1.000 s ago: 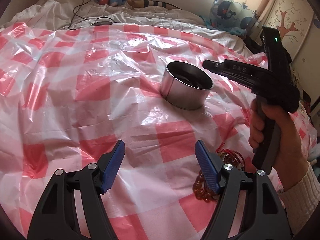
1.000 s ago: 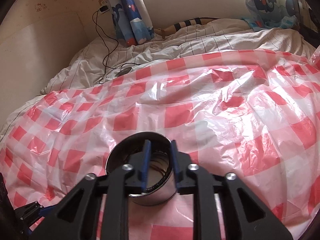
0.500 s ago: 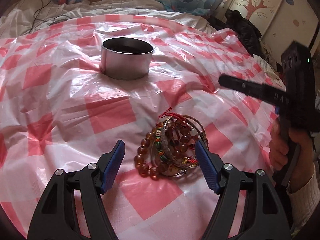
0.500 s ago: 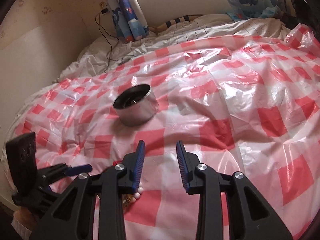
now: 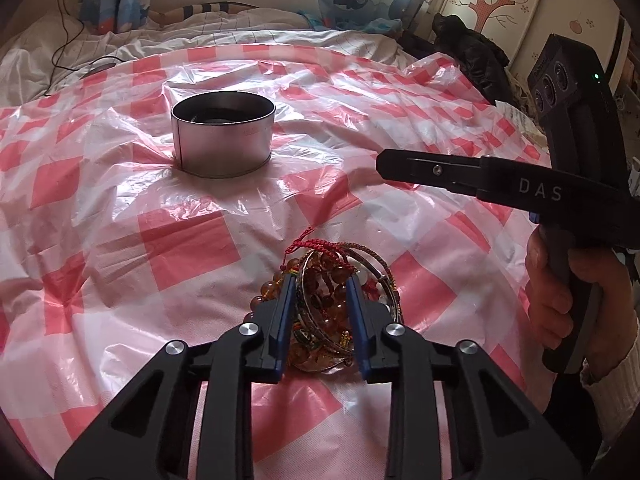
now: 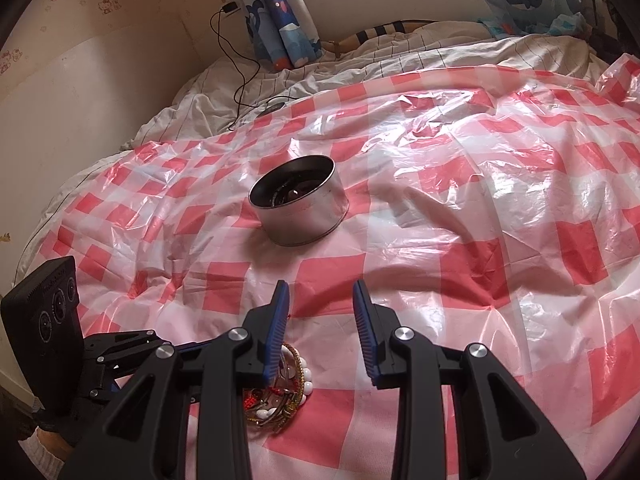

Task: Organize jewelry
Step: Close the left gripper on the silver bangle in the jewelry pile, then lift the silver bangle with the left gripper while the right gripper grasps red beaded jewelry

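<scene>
Left gripper (image 5: 320,280) is down over the pile of bracelets (image 5: 328,300), its blue fingers (image 5: 286,308) narrowed to either side of the bangles and beaded strands. Whether the pads already press on a strand or only bracket it, cannot tell from this angle; likely mid-closure on part of the pile.

Bracelets lie in a tangled heap on the red-and-white checked plastic sheet (image 5: 188,240) spread over the bed, near the front edge. Amber beads, a metal bangle and red cord are interlaced, so lifting one piece may drag others along.

Metal tin (image 5: 223,136) stands upright farther back on the sheet, well apart from the pile, open at the top. Dark contents inside, not identifiable. Probable destination for the jewelry; the open mouth suits a drop from above.

Right gripper (image 6: 322,304) is held above the sheet just beside the pile, released, jaws parted with nothing between them. It appears parked clear so the left has room to work.
</scene>
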The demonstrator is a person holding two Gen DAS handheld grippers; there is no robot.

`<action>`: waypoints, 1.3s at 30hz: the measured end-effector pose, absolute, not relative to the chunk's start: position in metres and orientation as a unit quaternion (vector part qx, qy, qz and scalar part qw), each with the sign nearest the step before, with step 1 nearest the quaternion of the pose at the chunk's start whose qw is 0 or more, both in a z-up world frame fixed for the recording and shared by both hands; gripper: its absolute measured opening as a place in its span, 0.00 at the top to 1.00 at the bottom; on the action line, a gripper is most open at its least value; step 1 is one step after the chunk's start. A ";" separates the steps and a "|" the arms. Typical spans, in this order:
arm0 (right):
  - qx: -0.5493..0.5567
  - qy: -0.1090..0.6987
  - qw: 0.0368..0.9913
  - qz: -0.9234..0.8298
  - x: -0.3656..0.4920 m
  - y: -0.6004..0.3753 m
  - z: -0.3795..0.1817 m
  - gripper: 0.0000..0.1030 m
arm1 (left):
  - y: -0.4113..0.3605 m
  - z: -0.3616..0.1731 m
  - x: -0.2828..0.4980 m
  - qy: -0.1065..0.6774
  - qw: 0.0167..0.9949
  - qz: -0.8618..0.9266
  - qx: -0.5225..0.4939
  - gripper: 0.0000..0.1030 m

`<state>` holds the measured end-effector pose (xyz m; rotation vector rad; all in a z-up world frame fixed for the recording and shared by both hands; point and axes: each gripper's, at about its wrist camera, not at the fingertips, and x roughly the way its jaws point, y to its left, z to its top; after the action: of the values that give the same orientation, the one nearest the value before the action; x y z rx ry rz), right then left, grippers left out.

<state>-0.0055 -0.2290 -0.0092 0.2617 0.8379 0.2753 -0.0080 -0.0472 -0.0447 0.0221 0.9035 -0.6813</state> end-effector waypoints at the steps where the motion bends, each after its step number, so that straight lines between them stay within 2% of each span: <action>1: 0.127 0.404 0.896 0.134 -0.005 -0.228 -0.010 0.67 | -0.047 -0.045 -0.008 0.428 0.845 -0.319 0.013 0.85; 2: 0.127 0.405 0.895 0.136 -0.005 -0.228 -0.010 0.67 | -0.046 -0.045 -0.007 0.429 0.846 -0.315 0.015 0.92; 8: 0.120 0.408 0.893 0.148 -0.004 -0.223 -0.010 0.67 | -0.043 -0.046 -0.004 0.437 0.841 -0.318 0.005 0.96; 17: 0.118 0.403 0.892 0.166 -0.006 -0.220 -0.008 0.67 | -0.039 -0.043 -0.004 0.442 0.835 -0.328 -0.002 0.97; 21: 0.136 0.420 0.864 0.242 -0.005 -0.208 -0.011 0.63 | -0.038 -0.039 -0.005 0.439 0.837 -0.326 0.013 0.97; 29: 0.010 0.437 0.860 0.263 -0.017 -0.163 -0.021 0.63 | -0.044 -0.041 -0.009 0.441 0.837 -0.323 0.041 0.97; 33: 0.082 0.405 0.875 0.253 -0.014 -0.192 -0.009 0.62 | -0.033 -0.031 -0.006 0.431 0.839 -0.332 0.001 0.97; 35: 0.114 0.392 0.881 0.240 -0.012 -0.207 -0.003 0.59 | -0.026 -0.027 -0.003 0.427 0.840 -0.334 -0.017 0.98; 39: 0.125 0.412 0.878 0.210 -0.003 -0.219 -0.007 0.59 | -0.011 -0.023 0.004 0.424 0.846 -0.321 -0.039 0.98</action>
<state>-0.0033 -0.2186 -0.0072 0.2603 0.8599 0.4381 0.0035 -0.0113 -0.0227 -0.0830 0.8946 -0.6776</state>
